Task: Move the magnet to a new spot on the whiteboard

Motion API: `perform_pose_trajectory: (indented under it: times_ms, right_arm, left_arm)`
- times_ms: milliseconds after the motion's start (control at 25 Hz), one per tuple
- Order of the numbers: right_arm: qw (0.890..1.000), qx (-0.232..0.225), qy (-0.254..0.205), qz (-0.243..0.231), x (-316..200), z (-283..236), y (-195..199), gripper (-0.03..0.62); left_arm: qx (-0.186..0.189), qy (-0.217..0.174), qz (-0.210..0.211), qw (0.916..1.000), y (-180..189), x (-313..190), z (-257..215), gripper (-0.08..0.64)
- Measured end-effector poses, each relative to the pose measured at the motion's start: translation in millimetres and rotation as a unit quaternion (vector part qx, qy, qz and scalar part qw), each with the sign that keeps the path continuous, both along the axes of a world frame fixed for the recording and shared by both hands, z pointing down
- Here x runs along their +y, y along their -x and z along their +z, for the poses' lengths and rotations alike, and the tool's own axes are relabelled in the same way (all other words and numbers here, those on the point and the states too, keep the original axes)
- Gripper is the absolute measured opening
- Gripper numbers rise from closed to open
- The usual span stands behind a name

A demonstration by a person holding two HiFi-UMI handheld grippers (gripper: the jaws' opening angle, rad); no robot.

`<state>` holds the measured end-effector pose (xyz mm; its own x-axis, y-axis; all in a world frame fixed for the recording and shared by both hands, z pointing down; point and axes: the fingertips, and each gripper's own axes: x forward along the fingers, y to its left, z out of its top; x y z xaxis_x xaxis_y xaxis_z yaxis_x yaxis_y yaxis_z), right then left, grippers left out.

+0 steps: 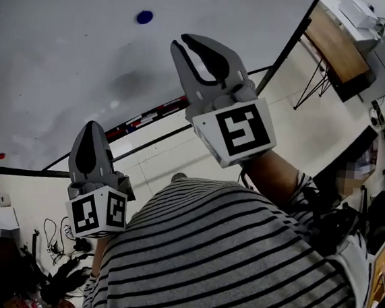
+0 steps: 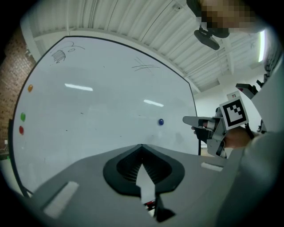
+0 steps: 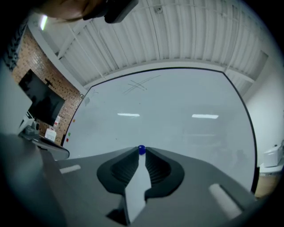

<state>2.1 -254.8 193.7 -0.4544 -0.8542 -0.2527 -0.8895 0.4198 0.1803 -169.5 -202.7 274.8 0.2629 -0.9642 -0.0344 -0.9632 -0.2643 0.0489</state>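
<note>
Your right gripper [image 1: 188,43] is nearer: its fingers stand a narrow slit apart, holding nothing, aimed straight at the blue magnet [image 1: 145,17], stuck on the whiteboard [image 1: 58,69] just ahead of their tips. Your left gripper [image 1: 94,128] hangs lower, fingers together and empty.

Brightness: dim, grey and low in contrast in all three views.
Glare: two pale strip-light reflections across the whiteboard [image 3: 186,102], in both gripper views.
Shadows: soft grey smudge near the whiteboard's middle, head view.
Distortion: whiteboard's frame bowed by fisheye; black vignette beyond its corners.
Focus: fingers [image 3: 117,170] before the whiteboard slightly soft.
</note>
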Motion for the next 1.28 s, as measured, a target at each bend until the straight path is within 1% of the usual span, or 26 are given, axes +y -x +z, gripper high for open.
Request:
perform_pose_trajectory:
  times_ms: [80, 160, 280, 400, 520, 720, 840, 960, 1080, 1280]
  right_arm:
    - [1.0, -0.012, 0.022, -0.015, 20, 13, -18, 0.006]
    - [0.998, -0.016, 0.044, -0.029, 47, 27, -39, 0.002]
    - [0.996, -0.004, 0.08, -0.037, 89, 52, -69, 0.002]
    - [0.993, 0.006, 0.107, -0.043, 122, 71, -92, 0.002]
    - [0.991, -0.003, 0.128, -0.049, 146, 75, -105, 0.0]
    - [0.991, -0.013, 0.119, -0.067, 179, 68, -100, 0.0]
    - [0.99, -0.008, 0.128, -0.067, 191, 71, -89, 0.0]
    - [0.989, -0.007, 0.133, -0.065, 198, 71, -72, 0.0]
    - [0.99, 0.004, 0.126, -0.067, 200, 68, -55, 0.0]
    - [0.989, 0.021, 0.13, -0.074, 204, 68, -35, 0.0]
  left_arm:
    - [-0.002, 0.01, 0.001, 1.0, -26, 15, 9, 0.015]
    - [-0.002, 0.021, -0.001, 0.9998, -54, 39, 17, 0.015]
    - [-0.001, 0.035, -0.007, 0.9994, -90, 78, 27, 0.015]
    - [-0.001, 0.049, -0.015, 0.9987, -114, 112, 36, 0.015]
    - [-0.005, 0.052, -0.02, 0.9984, -127, 139, 32, 0.015]
    - [-0.009, 0.039, -0.034, 0.9986, -124, 167, 22, 0.015]
    - [-0.01, 0.041, -0.027, 0.9988, -117, 175, 20, 0.015]
    - [-0.008, 0.041, -0.02, 0.9989, -102, 179, 16, 0.015]
    - [-0.006, 0.036, -0.021, 0.9991, -87, 180, 12, 0.015]
    - [0.005, 0.05, -0.015, 0.9986, -77, 184, 20, 0.015]
